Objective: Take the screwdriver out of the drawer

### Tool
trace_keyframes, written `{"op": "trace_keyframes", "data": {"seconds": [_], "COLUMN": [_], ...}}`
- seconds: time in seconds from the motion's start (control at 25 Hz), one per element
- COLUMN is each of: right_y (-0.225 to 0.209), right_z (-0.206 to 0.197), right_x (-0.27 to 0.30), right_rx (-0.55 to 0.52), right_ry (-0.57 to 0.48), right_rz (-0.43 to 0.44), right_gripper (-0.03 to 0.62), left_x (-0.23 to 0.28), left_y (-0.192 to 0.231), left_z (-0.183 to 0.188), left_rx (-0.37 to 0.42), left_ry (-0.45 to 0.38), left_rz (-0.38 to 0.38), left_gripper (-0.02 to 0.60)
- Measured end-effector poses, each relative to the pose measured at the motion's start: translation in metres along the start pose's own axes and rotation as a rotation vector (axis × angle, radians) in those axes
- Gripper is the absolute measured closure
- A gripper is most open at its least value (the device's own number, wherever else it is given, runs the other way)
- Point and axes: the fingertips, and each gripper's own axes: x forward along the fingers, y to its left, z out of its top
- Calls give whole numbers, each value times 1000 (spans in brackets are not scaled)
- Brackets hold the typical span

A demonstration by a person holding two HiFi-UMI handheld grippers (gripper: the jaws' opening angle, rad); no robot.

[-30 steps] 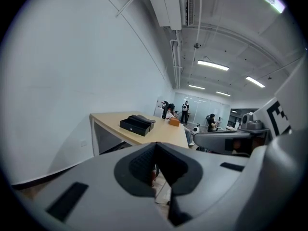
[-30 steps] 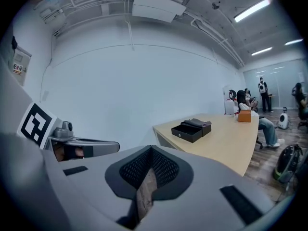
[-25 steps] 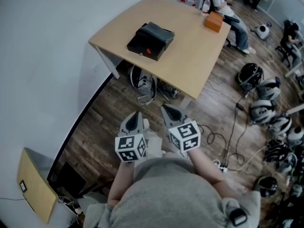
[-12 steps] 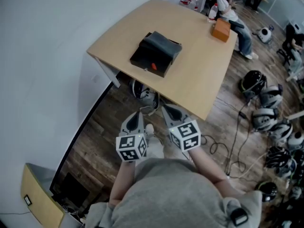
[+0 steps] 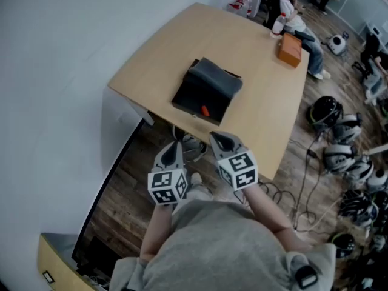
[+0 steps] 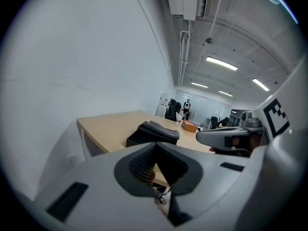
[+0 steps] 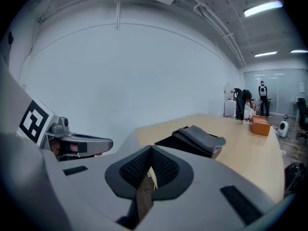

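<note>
Presently, both tools are found closed and empty. In the left gripper view the left tool (image 6: pixel 155 145) is seen with its pads met at the tip and nothing between them; in the right gripper view the right tool (image 7: pixel 150 149) is seen likewise. Both are held side by side, close to the body, and pointed forward and somewhat down towards the table (image 5: pixel 176 41).

On the table, ahead of the tools, a black box (image 5: pixel 195 99) with a grey cover (image 5: pixel 218 79) is recorded; it is judged to be the drawer unit. Its long axis is set running away from the person, skewed slightly right. At its near edge a small red item (image 5: pixel 205 111) is noted, judged to be the screwdriver's handle. The rest is not made out, so the screwdriver's own axis cannot be stated, nor whether the drawer is pulled out. The red item is placed ahead of the right tool and a little to its left, nearer that tool than the left one, and apart from both. The right hand is therefore judged better placed for the reach.

Against the frame of a second ago, the table and box are found lower in the head view and nearer the tools. The right tool's tip is now seen overlapping the table's near edge. The tools' side-by-side stance is unchanged.
</note>
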Motion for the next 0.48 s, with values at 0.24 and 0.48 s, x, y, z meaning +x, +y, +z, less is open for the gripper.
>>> {"op": "trace_keyframes", "data": {"seconds": [0.24,0.48], "right_y": [-3,-9], "right_z": [-1,-16], "right_x": [0,4], "right_rx": [3,-1], "right_ry": [10,71], "right_rz": [-27,-39], "right_gripper": [595,595], "left_x": [1,-2], "left_y": [2,3], "left_z": [6,2], "left_rx": [10,16], "left_ry": [-2,16], "left_rz": [-8,-19], "left_gripper": [581,581]}}
